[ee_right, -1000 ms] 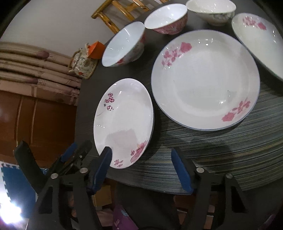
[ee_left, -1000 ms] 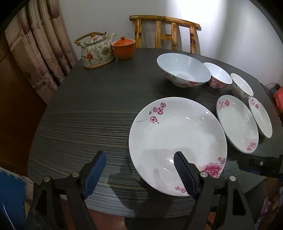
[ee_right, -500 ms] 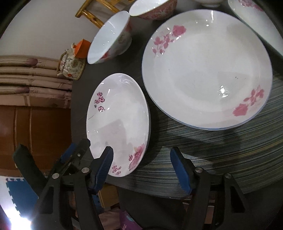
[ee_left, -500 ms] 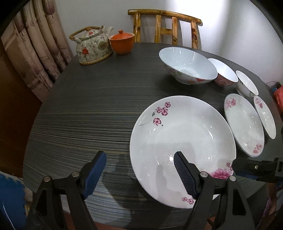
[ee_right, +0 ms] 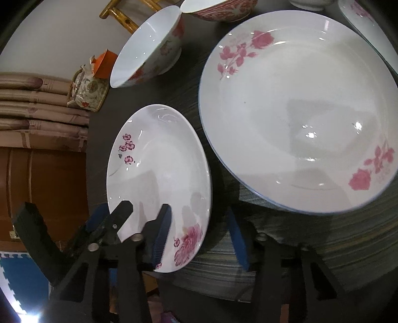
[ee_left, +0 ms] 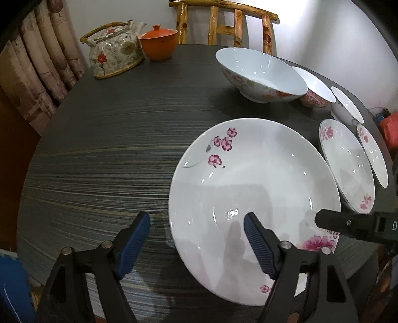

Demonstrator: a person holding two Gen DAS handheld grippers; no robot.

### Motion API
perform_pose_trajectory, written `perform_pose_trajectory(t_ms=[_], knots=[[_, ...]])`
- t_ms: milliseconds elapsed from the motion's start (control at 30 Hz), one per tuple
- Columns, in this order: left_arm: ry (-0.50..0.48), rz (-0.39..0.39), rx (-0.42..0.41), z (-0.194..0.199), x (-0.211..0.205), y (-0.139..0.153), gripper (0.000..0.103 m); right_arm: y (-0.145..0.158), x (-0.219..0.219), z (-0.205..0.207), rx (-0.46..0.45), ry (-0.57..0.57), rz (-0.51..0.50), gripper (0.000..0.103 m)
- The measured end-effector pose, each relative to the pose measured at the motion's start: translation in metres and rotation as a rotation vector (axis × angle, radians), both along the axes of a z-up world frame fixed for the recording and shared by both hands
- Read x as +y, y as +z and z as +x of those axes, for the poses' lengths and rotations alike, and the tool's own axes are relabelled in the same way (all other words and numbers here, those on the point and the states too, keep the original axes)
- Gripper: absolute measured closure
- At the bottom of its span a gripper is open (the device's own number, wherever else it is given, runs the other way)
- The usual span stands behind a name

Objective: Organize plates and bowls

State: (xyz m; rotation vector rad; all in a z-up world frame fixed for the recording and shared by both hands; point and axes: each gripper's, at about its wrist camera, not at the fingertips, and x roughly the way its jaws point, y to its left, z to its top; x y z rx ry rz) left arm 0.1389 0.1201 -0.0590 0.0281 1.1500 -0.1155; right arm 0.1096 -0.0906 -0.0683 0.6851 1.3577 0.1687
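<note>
A large white plate (ee_left: 253,188) with pink flowers lies on the dark table (ee_left: 104,149). My left gripper (ee_left: 196,241) straddles its left rim, one finger over the plate and one over the table; its jaws are closing and the pads stand apart from the rim. In the right wrist view the same plate (ee_right: 159,174) has its right rim between the fingers of my right gripper (ee_right: 199,238), which is also closing without pressing on it. A medium plate (ee_right: 298,111) lies just to the right. Behind stand a big bowl (ee_left: 261,77), a middle bowl (ee_left: 316,92) and a small bowl (ee_left: 348,106).
A small plate (ee_left: 373,154) lies at the right edge beside the medium plate (ee_left: 345,169). A flowered teapot (ee_left: 114,49) and an orange lidded cup (ee_left: 159,42) stand at the back left. A wooden chair (ee_left: 223,22) stands behind the table, curtains to the left.
Both grippers have come down and closer to the large plate. The right jaws have narrowed a lot around its right rim; the left jaws have narrowed slightly.
</note>
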Motion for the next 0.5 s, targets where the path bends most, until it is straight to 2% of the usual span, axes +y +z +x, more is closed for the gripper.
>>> perform_pose_trajectory(t_ms=[67, 100, 200, 333, 500], knots=[[-0.012, -0.025, 0.029, 0.002, 0.000, -0.006, 0.059, -0.001, 0.001, 0.002, 0.000, 0.004, 0.001, 0.068], [-0.012, -0.031, 0.046, 0.002, 0.000, -0.009, 0.059, -0.001, 0.002, 0.004, 0.001, 0.008, 0.002, 0.073], [0.001, -0.052, 0.028, 0.003, 0.006, -0.008, 0.069, -0.005, 0.005, 0.005, 0.011, 0.020, -0.004, 0.087], [0.027, -0.098, 0.026, 0.004, 0.019, -0.008, 0.080, -0.005, 0.007, 0.004, 0.004, 0.022, -0.013, 0.091], [0.059, -0.103, 0.024, 0.001, 0.038, -0.007, 0.082, -0.004, 0.015, 0.005, -0.005, 0.047, -0.022, 0.092]])
